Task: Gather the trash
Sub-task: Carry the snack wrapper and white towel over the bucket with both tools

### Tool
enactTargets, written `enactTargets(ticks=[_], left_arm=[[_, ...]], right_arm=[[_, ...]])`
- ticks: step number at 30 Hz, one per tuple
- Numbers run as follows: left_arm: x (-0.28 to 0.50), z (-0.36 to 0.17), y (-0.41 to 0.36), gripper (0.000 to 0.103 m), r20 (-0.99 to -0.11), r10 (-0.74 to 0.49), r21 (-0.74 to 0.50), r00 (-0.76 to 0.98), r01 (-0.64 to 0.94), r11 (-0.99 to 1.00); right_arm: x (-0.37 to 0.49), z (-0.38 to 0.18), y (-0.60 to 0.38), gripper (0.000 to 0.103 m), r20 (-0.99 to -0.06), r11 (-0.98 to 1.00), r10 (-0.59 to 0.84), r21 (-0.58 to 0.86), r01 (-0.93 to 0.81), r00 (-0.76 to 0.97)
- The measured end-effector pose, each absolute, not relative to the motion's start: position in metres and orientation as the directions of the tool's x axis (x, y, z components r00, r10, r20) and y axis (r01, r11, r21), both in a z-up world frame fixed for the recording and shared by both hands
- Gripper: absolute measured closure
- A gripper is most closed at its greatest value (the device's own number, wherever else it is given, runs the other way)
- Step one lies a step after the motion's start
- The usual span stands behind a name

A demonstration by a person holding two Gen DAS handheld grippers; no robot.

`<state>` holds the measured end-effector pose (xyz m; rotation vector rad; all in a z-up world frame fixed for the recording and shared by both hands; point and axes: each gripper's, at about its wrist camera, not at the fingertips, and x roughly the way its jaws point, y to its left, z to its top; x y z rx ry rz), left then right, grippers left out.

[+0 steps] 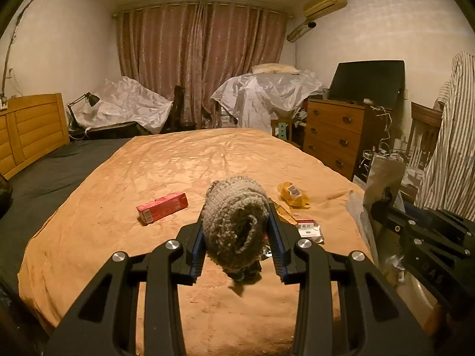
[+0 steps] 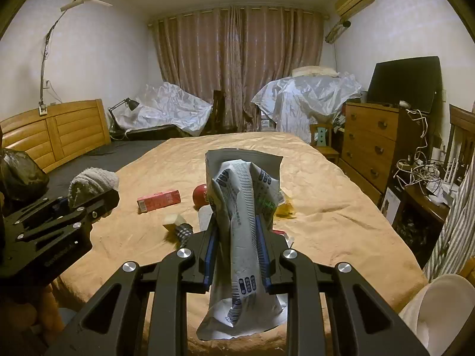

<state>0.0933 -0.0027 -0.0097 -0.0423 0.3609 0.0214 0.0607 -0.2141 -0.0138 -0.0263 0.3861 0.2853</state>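
My left gripper is shut on a rolled grey fuzzy sock and holds it above the orange bedspread; the sock also shows in the right wrist view. My right gripper is shut on a crumpled white printed plastic bag, held upright over the bed. On the bed lie a red carton, also in the right wrist view, a yellow wrapper, a white and red packet, a red round object and a pale block on checked cloth.
A wooden headboard stands at the left. A wooden dresser with a dark screen stands right of the bed. Plastic-covered furniture sits by the curtains. A black bag is at far left. Striped cloth hangs at the right.
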Motion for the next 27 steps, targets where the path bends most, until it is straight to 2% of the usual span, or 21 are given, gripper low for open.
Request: enactTargets(ticks=[12,27], left_arm=[[0.107,-0.004,-0.052,0.068,-0.353,-0.11,-0.038,0.929,0.103,0.994],[0.125,0.008,-0.183,0.068,-0.376,-0.364,-0.044,0.852,0.376,0.926]], right_arm=[[0.044,0.011,-0.269,0.078,-0.381,0.984,0.169,0.007,-0.18,0.909],[0.001,0.035,-0.439,0.078,-0.423,0.997,-0.07,-0.004,0.076,0.903]])
